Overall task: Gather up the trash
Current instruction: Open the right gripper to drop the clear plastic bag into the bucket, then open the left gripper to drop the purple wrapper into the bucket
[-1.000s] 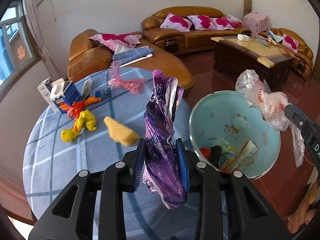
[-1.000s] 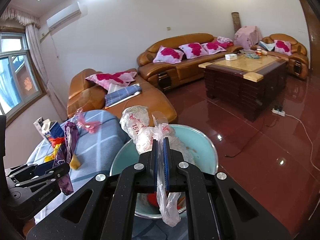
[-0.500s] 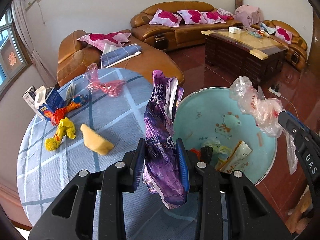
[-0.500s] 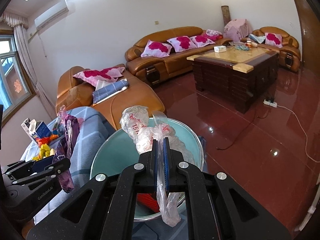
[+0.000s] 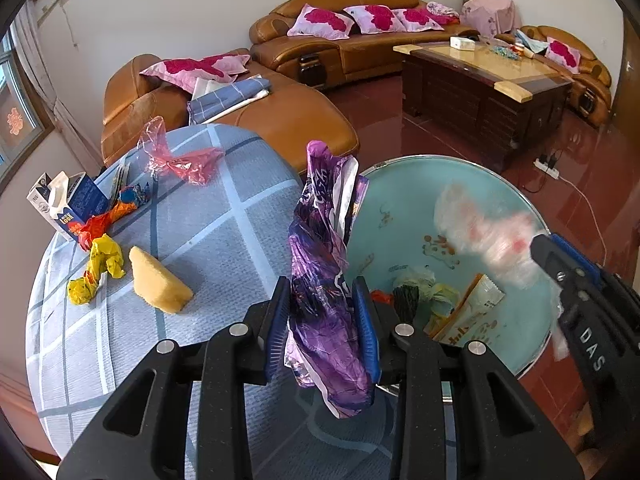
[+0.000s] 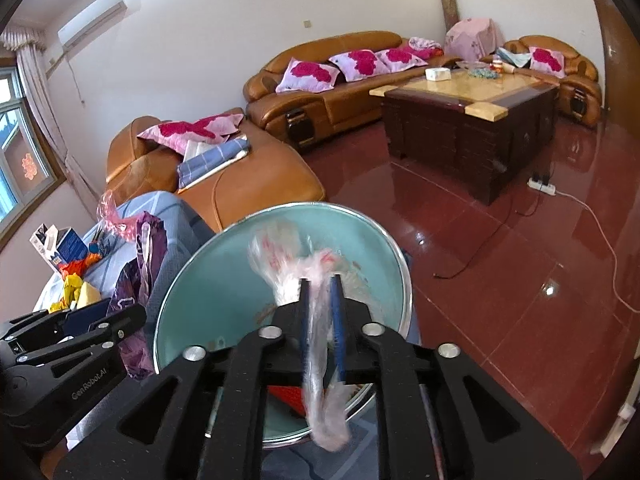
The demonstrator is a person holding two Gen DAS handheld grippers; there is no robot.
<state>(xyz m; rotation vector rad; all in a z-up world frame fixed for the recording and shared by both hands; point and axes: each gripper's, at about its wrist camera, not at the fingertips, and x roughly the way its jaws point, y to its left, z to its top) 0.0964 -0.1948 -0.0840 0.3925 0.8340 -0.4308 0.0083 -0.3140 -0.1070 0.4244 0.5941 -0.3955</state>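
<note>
Left to right: loose scraps remain on the desk [image 5: 224,216]. The left gripper [image 5: 322,332] has its fingers pinched on a purple wrapper [image 5: 328,280] at the rim of the teal bin [image 5: 516,196]; it should carry fully over the opening before letting go. The right gripper [image 6: 320,320], fingers just parting, has a blurred clear bag [image 6: 316,280] slipping between them above the bin; it should hold steady until the bag drops clear.

The clear plastic bag [image 6: 316,320] between my right gripper's [image 6: 320,312] just-parted jaws is motion-smeared, its print unreadable. At nine o'clock, my purple wrapper [image 5: 328,280] hides part of the bin's [image 5: 520,208] rim.
</note>
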